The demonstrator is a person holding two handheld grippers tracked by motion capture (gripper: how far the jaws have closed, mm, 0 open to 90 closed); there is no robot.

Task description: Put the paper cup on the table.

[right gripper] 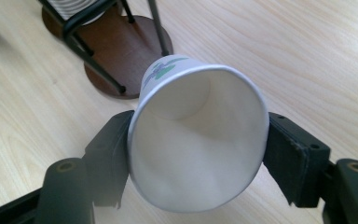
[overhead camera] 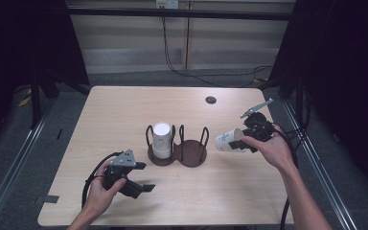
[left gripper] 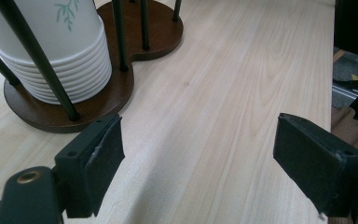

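The right tongs (overhead camera: 243, 140) are clamping a single paper cup (overhead camera: 229, 140) across its rim, one pad pressing on each side. In the right gripper view the cup (right gripper: 198, 140) is lying on its side between the two black pads, its open mouth facing the camera and slightly squashed out of round, its base pointing toward the cup holder (right gripper: 121, 56). A green leaf print is showing on the cup's outer wall. Seen from the high view, the cup is hanging above the desk (overhead camera: 124, 110) at about 3 o'clock from the holder, near it but not touching it, with its base turned toward the holder and its mouth toward the right hand (overhead camera: 270, 151).

The cup holder (overhead camera: 177, 153) is sitting near the middle of the desk. It is a dark brown double base with thin black upright rods around each of two bays. The bay at the 9 o'clock side is carrying a stack of white cups (overhead camera: 161, 140), standing upright with bases up. The bay at the 3 o'clock side is showing bare wood.

The left tongs (overhead camera: 141, 188) are standing wide apart with nothing between the pads, held low over the desk at about 7 o'clock from the holder, in the left hand (overhead camera: 103, 189). In the left gripper view the stack (left gripper: 60, 51) is appearing at 11 o'clock beyond the pads, its nested rims resting on the brown base (left gripper: 121, 88).

A small dark round hole (overhead camera: 211, 100) is sitting in the desk at about 1 o'clock from the holder, toward the far edge.
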